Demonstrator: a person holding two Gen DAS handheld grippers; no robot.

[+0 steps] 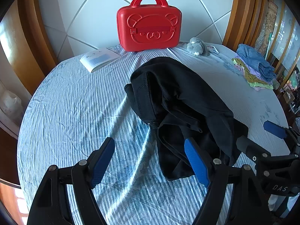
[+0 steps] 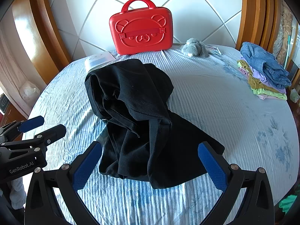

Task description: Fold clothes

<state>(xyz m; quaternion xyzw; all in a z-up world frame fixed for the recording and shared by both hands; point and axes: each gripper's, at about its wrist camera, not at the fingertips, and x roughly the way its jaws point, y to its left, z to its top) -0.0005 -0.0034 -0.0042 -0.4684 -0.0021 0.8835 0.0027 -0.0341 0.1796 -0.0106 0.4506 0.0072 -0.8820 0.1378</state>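
Observation:
A black garment [image 1: 180, 108] lies crumpled in a heap on the blue striped bedsheet [image 1: 75, 103]; in the right wrist view the black garment [image 2: 135, 116] sits straight ahead. My left gripper [image 1: 150, 146] is open just above the sheet, its right finger at the garment's near left edge, nothing held. My right gripper [image 2: 150, 151] is open too, its blue pads either side of the garment's near hem without clamping it. Each gripper shows in the other's view: the right gripper [image 1: 260, 135] at far right, the left gripper [image 2: 45, 125] at far left.
A red bear-face case [image 1: 149, 24] stands at the headboard, with a booklet [image 1: 99, 58] to its left and a grey plush toy [image 1: 196, 46] to its right. A stack of folded clothes [image 2: 264, 71] sits at the bed's right edge. Wooden bed frame posts flank both sides.

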